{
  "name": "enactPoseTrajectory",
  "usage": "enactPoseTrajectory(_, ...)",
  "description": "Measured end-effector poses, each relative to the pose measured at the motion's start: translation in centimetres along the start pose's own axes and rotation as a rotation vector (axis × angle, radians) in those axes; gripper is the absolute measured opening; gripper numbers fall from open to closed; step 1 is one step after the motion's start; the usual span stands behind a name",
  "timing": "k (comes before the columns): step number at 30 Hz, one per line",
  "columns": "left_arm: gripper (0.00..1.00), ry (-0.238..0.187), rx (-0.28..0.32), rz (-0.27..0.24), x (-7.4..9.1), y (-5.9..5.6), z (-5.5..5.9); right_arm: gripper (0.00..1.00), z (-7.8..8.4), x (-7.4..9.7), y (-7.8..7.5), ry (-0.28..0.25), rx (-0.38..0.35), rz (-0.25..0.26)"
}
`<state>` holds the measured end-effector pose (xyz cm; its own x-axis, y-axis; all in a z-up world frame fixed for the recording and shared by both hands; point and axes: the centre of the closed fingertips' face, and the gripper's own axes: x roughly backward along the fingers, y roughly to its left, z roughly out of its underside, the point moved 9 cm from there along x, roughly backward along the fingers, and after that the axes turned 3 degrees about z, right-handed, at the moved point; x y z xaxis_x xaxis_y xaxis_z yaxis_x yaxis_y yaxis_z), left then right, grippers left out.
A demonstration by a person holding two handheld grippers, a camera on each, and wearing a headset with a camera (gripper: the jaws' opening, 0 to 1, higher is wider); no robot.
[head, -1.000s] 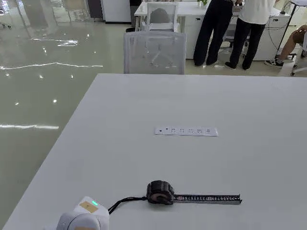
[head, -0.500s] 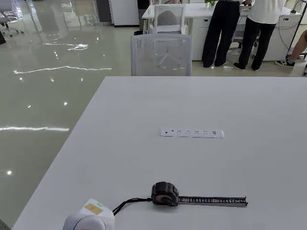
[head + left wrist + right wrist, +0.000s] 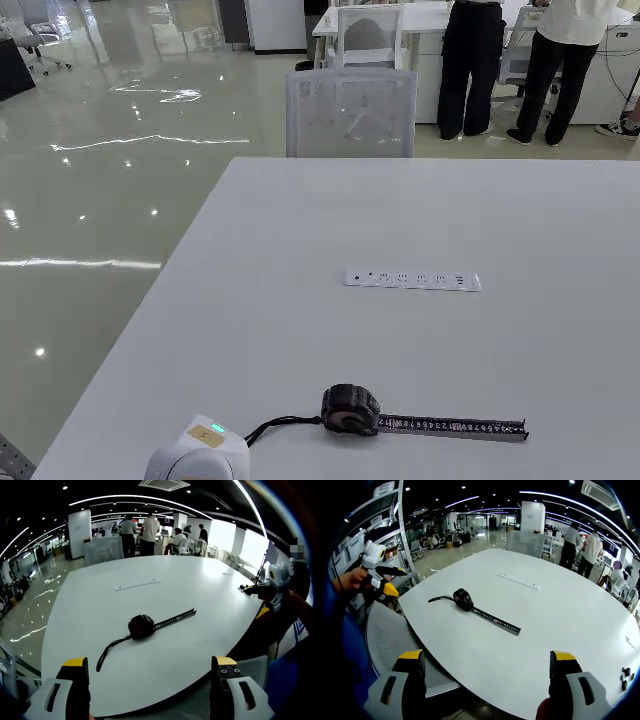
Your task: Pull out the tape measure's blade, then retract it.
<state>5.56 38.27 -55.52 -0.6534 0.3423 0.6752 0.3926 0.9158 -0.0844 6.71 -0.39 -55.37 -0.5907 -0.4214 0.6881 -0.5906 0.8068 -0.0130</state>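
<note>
A black tape measure lies near the table's front edge, its blade drawn out flat to the right and a black wrist strap trailing left. The tape measure is well ahead of my left gripper, whose yellow-tipped jaws stand wide apart and empty, short of the table's edge. My right gripper is open too, also back from the edge, with the tape measure far ahead. A white housing of the left gripper shows left of the strap.
A white power strip lies mid-table. A grey mesh chair stands at the far edge, with people standing behind it. A mesh chair seat sits between me and the table. Small dark items lie at the table's right.
The head camera has shifted, so the whole picture has slid. The tape measure, its drawn-out blade and the strap lie as before.
</note>
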Motion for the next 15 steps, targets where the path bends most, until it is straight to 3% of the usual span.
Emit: enactPoseTrajectory(15, 0.98, 0.015, 0.016, -0.016, -1.6, 0.1, -0.5, 1.0, -0.4, -1.9, -1.2, 0.022, 0.016, -0.026)
